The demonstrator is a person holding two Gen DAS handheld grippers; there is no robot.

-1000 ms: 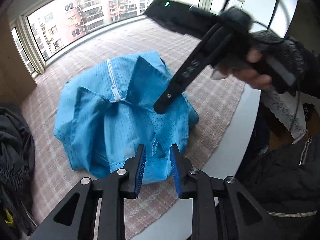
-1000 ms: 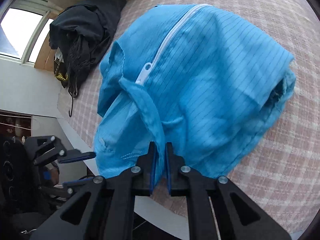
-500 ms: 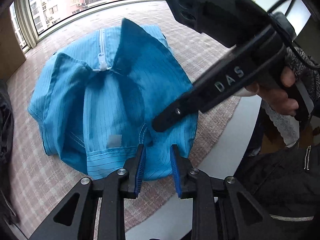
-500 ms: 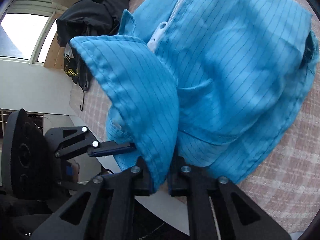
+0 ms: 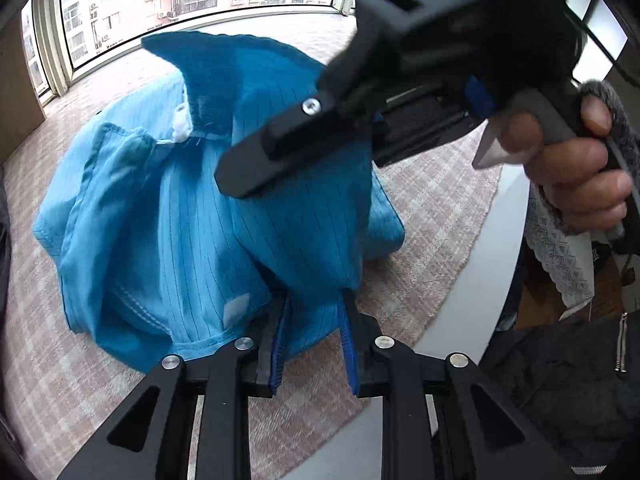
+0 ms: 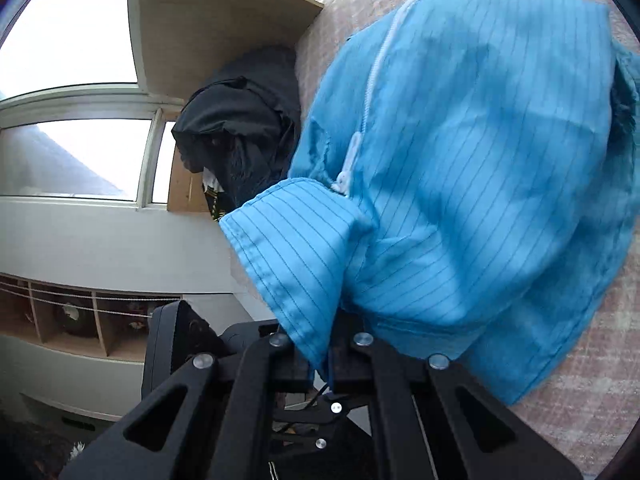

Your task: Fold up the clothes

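So the right gripper is clamped on a fold of the blue jacket, holding that flap up off the rest of the pile. The left gripper has its jaws spread apart, with the near hem of the jacket hanging just over the gap, nothing pinched. The jacket sits bunched on the pink checked cloth, near the table's edge, white zipper showing. A dark clothes heap lies beyond it, by the window.
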